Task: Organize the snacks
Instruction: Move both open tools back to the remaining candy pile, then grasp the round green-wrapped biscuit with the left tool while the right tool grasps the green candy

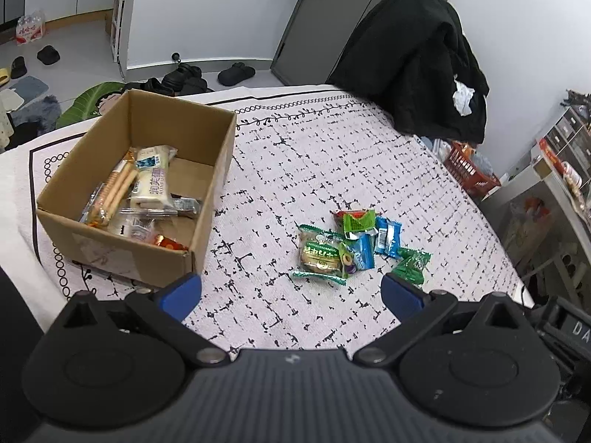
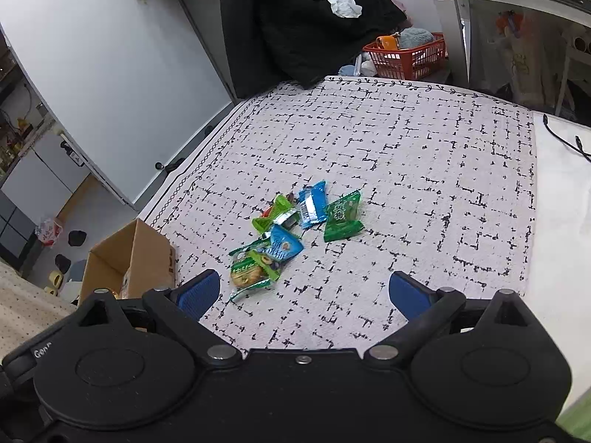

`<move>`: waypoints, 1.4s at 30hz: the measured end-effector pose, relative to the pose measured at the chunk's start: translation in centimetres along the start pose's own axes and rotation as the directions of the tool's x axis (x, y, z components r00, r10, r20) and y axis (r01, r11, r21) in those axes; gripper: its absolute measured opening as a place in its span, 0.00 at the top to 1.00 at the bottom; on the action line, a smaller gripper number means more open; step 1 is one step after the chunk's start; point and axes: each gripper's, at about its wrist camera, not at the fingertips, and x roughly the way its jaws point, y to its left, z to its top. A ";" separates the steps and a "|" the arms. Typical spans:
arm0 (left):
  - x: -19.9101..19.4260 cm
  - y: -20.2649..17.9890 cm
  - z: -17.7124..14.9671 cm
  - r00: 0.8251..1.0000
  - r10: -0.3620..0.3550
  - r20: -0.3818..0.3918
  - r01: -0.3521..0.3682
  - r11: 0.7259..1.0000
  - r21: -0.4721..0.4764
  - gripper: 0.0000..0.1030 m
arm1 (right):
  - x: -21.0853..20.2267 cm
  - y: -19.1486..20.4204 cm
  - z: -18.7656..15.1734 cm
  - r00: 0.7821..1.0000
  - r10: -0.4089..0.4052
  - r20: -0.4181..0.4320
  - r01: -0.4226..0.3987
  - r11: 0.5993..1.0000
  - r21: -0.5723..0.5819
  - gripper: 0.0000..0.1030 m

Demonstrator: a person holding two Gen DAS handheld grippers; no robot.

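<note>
An open cardboard box [image 1: 207, 199] [image 2: 147, 247] stands on the patterned tablecloth [image 1: 314, 147] and holds several wrapped snacks [image 1: 147, 184], among them a white bar and biscuit sticks. A small heap of snack packets [image 1: 351, 247] [image 2: 291, 229] lies on the cloth to the right of the box: a round cake in green wrap [image 1: 319, 254] [image 2: 247, 273], blue packets [image 1: 388, 236] [image 2: 312, 203] and green packets [image 1: 412, 264] [image 2: 343, 217]. My left gripper [image 1: 291, 291] hovers open just in front of the heap, nothing between its blue pads. My right gripper [image 2: 304, 293] is likewise open and empty near the heap.
A chair draped with a black coat [image 1: 417, 55] [image 2: 306, 26] stands at the table's far side. A red basket [image 1: 469, 170] [image 2: 410, 55] sits on the floor beyond. A black cable [image 2: 565, 140] lies on the white surface to the right. Shoes [image 1: 236, 74] lie on the floor.
</note>
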 end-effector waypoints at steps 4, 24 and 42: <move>0.6 -0.6 0.0 1.000 0.008 -0.010 -0.008 1.000 0.003 0.00 | 0.6 -0.7 0.6 1.000 -0.001 -0.002 0.001 1.000 0.010 0.04; 5.3 -2.0 -0.2 0.999 0.024 -0.028 -0.024 1.000 -0.008 0.02 | 5.5 -2.4 1.6 0.997 0.017 -0.073 -0.014 0.999 0.050 0.05; 13.2 -2.5 -0.3 0.997 0.026 -0.072 -0.028 0.999 -0.025 0.33 | 12.5 -4.1 3.6 0.992 0.007 -0.130 0.004 0.997 0.081 0.28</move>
